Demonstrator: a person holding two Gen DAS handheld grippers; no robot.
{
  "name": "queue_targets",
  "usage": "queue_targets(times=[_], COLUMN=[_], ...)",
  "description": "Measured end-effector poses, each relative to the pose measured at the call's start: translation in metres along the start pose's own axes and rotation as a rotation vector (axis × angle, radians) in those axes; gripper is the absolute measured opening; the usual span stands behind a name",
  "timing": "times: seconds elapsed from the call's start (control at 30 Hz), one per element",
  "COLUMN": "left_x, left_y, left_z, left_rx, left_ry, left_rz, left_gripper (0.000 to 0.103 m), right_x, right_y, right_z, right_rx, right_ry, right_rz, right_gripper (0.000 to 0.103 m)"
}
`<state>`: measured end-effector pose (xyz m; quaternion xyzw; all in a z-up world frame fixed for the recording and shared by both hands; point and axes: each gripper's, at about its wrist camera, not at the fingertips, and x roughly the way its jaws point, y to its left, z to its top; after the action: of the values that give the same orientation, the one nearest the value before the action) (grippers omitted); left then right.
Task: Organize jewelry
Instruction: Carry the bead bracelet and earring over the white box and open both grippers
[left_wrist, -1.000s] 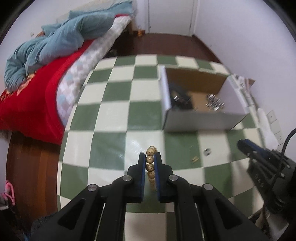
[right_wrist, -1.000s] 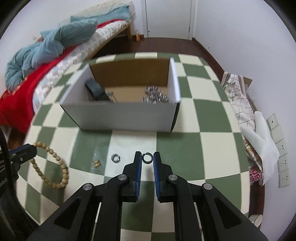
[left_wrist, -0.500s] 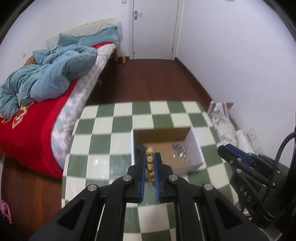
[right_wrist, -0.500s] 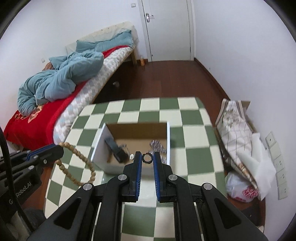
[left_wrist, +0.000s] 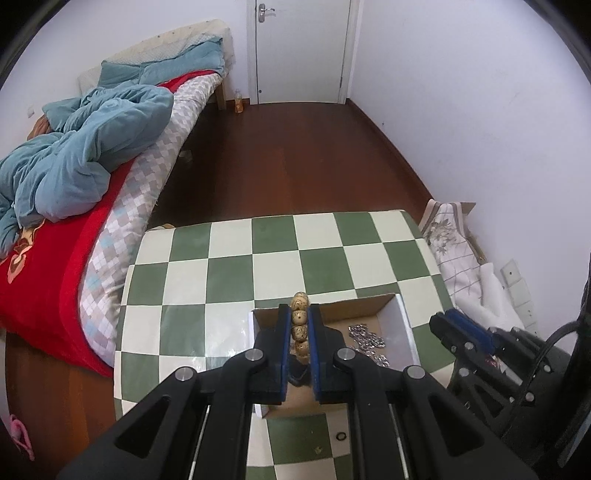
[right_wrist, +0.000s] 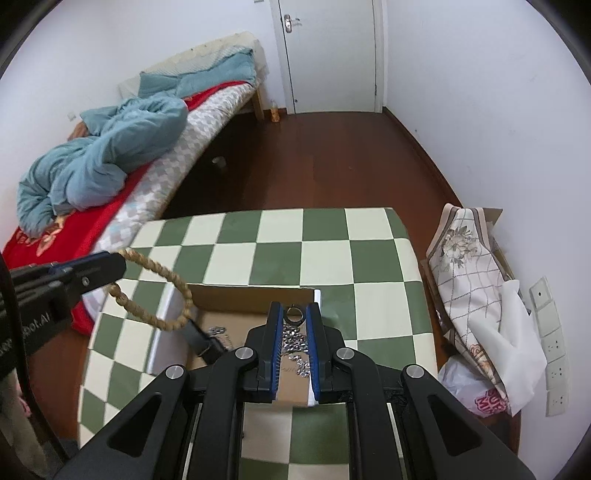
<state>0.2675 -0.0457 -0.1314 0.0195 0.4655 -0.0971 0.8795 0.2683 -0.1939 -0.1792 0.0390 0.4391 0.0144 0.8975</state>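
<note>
My left gripper (left_wrist: 299, 314) is shut on a string of tan wooden beads (left_wrist: 299, 326) and hangs above the left half of an open cardboard box (left_wrist: 404, 326). From the right wrist view the bead loop (right_wrist: 159, 295) dangles from the left gripper (right_wrist: 110, 264) over the box's left wall. My right gripper (right_wrist: 294, 310) is shut on a small dark metal ring (right_wrist: 294, 316), above the box (right_wrist: 236, 295). A heap of silver chains (right_wrist: 295, 345) and a black object (right_wrist: 203, 341) lie inside the box. The right gripper (left_wrist: 448, 325) shows at the box's right side.
The box stands on a green-and-white checkered table (left_wrist: 229, 280). A small ring (left_wrist: 340, 436) and a gold bit (left_wrist: 317, 449) lie on the table near its front. A bed (left_wrist: 48, 266) flanks the left; a fabric bundle (right_wrist: 469, 266) and plastic bag (right_wrist: 484, 398) sit at right.
Both grippers have risen and pulled back from the tabletop, each keeping its piece. The box now lies under the fingertips, and the floor and door have come into view.
</note>
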Motion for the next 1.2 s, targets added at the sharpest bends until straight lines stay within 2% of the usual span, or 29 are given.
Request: queue_targets(times=[0.4, 0.53, 0.57, 0.6, 0.63, 0.67, 0.73, 0.83, 0.93, 1.2], left_x=[0.038, 0.043, 0.043, 0.042, 0.039, 0.036, 0.031, 0.025, 0.018, -0.002], left_y=[0.012, 0.012, 0.014, 0.015, 0.016, 0.017, 0.019, 0.022, 0.025, 0.034], left_z=[-0.008, -0.009, -0.010, -0.010, -0.010, -0.010, -0.011, -0.012, -0.017, -0.041], left_rx=[-0.054, -0.065, -0.072, -0.076, -0.076, -0.076, -0.073, -0.064, -0.054, -0.049], left_ry=[0.042, 0.061, 0.060, 0.053, 0.040, 0.025, 0.003, -0.008, -0.029, -0.057], left_rz=[0.005, 0.037, 0.047, 0.061, 0.090, 0.116, 0.125, 0.173, 0.198, 0.251], left_gripper=[0.007, 0.013, 0.027, 0.056, 0.074, 0.100, 0.101, 0.102, 0.103, 0.103], right_x=[0.042, 0.048, 0.049, 0.049, 0.049, 0.048, 0.043, 0.038, 0.033, 0.016], right_y=[-0.001, -0.002, -0.002, -0.002, -0.003, -0.003, -0.004, 0.000, 0.003, 0.011], right_z=[-0.006, -0.006, -0.006, -0.006, -0.007, -0.008, -0.009, -0.012, -0.015, -0.029], right_rx=[0.019, 0.023, 0.025, 0.031, 0.033, 0.035, 0.036, 0.007, -0.005, -0.029], right_ry=[0.046, 0.066, 0.076, 0.086, 0.087, 0.088, 0.081, 0.078, 0.090, 0.073], right_rz=[-0.011, -0.007, -0.006, -0.007, -0.012, -0.016, -0.020, -0.054, -0.083, -0.146], right_gripper=[0.013, 0.014, 0.014, 0.016, 0.030, 0.057, 0.084, 0.084, 0.101, 0.103])
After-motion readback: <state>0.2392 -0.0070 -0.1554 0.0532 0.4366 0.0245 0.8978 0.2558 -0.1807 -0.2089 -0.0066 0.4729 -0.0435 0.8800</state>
